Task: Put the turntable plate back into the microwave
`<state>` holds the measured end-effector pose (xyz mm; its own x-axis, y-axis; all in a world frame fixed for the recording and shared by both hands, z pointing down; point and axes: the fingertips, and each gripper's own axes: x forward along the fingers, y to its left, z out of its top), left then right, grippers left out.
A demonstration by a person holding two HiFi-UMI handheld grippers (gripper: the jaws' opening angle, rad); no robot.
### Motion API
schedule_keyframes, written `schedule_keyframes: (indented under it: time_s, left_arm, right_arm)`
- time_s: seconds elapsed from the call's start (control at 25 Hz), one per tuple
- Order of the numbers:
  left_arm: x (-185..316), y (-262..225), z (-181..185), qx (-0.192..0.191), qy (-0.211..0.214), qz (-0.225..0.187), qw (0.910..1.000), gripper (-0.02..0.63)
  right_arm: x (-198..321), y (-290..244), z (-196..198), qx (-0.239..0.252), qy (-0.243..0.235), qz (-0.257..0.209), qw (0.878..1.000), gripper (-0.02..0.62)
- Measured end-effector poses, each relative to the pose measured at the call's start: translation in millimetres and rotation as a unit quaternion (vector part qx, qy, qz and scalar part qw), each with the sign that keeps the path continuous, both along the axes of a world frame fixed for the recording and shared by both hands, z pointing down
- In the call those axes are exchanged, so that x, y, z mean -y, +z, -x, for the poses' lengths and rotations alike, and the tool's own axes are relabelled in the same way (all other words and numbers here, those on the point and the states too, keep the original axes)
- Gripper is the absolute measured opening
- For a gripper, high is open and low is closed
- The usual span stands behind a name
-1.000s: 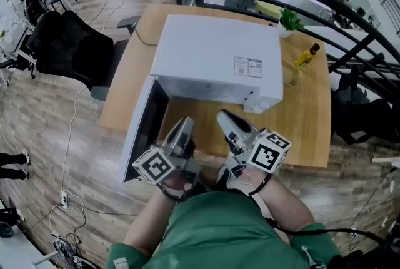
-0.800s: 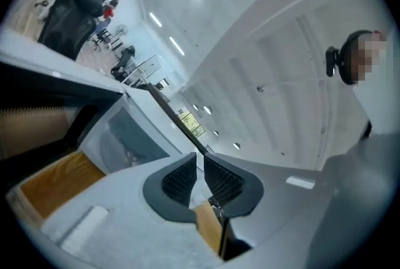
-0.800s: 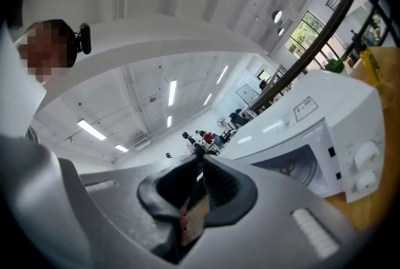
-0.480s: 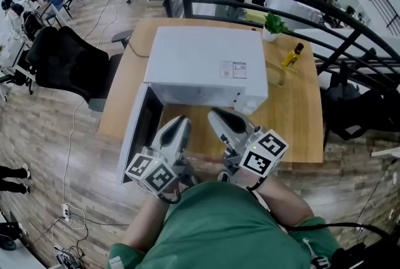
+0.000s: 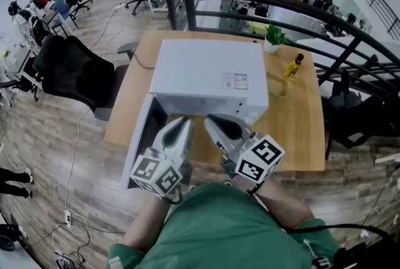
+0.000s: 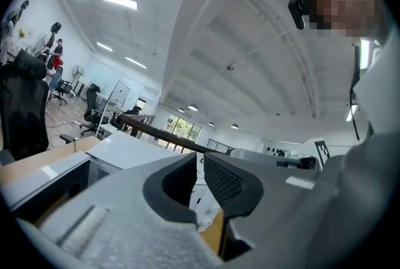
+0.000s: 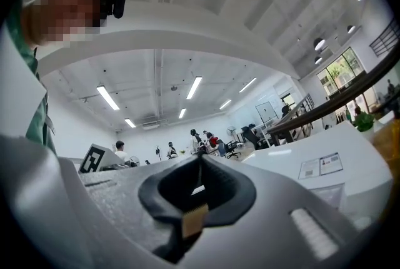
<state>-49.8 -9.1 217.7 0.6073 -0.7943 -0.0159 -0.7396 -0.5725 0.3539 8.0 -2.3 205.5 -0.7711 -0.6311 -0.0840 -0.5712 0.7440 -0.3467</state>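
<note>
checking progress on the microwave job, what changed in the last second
Both the left gripper and the right gripper have come up closer to the open front of the microwave, each rolling slightly. The right jaws are closing, with nothing between them; nothing was picked up or let go. The microwave, its open door and the bottle stayed put.

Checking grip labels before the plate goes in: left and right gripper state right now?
Left gripper: closed, nothing between the jaws.
Right gripper: closed, nothing between the jaws.
</note>
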Motion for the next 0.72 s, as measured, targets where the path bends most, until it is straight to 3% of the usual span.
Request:
schedule_keyframes:
  time_s: [0.72]
  left_arm:
    - [7.6, 17.1, 11.9, 0.031, -0.018, 0.007, 0.9993, 0.038]
  right_arm:
    - [8.6, 7.1, 5.9, -0.018, 0.010, -0.005, 1.000, 0.012]
